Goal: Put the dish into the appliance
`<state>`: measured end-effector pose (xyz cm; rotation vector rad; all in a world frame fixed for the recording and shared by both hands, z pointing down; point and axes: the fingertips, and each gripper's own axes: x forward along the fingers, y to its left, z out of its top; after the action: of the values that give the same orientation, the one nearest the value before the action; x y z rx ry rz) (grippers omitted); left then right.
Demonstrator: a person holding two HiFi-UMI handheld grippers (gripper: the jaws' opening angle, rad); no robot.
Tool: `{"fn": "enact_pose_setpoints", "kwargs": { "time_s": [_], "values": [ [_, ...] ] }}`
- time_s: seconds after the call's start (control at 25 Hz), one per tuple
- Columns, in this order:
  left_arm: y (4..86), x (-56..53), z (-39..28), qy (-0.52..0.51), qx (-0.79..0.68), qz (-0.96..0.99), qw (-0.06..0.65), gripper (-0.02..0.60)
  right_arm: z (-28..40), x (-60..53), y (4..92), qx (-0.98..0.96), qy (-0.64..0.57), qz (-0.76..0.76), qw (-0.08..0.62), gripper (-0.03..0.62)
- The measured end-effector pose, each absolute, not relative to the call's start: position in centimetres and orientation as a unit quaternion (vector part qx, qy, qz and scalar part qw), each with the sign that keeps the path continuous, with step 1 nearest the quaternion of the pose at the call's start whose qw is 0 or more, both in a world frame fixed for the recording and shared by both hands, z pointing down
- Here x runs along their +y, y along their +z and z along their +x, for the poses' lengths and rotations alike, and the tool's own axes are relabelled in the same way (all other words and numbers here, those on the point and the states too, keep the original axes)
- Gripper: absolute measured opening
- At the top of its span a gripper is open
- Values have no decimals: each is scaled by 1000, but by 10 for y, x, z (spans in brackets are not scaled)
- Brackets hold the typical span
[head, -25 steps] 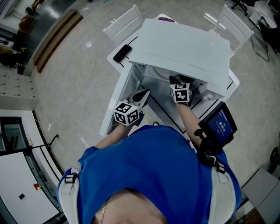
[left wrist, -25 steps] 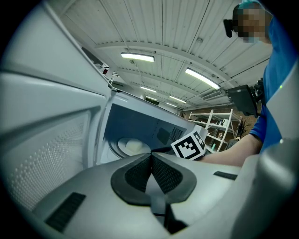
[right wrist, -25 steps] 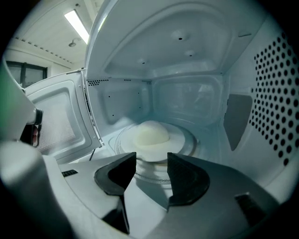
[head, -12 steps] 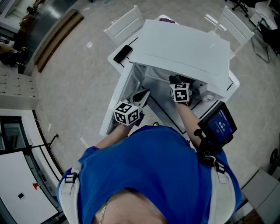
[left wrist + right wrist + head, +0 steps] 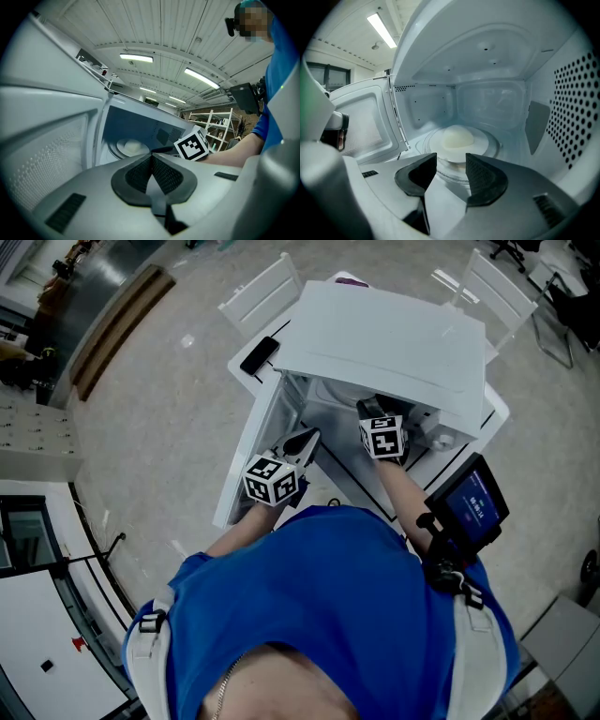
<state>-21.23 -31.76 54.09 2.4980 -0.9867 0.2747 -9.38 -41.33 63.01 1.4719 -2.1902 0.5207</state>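
Dish already sits inside microwave, 12 o'clock of right gripper, jaws narrowly apart, empty. Left gripper pinched closed, empty. Door likely remains to close.

Ceiling strips gave even bright light, both my gripper views were bowed, black-cornered, near foreground soft.

The right gripper hides part of the dish.
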Motion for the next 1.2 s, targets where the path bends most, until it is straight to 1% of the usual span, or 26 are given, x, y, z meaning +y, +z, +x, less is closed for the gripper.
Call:
{"fn": "enact_pose_setpoints", "kwargs": {
  "time_s": [0.76, 0.8, 0.84, 0.96, 1.08, 1.2],
  "values": [
    [524, -276, -210, 78, -325, 917, 218, 6, -107, -318, 580, -811, 188, 522, 188, 187],
    [524, -274, -210, 79, -322, 918, 218, 6, -108, -312, 576, -812, 185, 521, 185, 173],
    [524, -271, -209, 78, -318, 919, 219, 6, -109, -306, 572, -813, 182, 522, 181, 138],
    [526, -264, -208, 75, -305, 923, 222, 6, -110, -290, 562, -814, 174, 526, 172, 80],
    [522, -251, -206, 78, -296, 926, 222, 6, -112, -271, 547, -817, 167, 528, 159, 3],
    [510, -229, -200, 74, -290, 929, 218, 6, -113, -248, 526, -824, 159, 524, 144, 3]
  ]
}}
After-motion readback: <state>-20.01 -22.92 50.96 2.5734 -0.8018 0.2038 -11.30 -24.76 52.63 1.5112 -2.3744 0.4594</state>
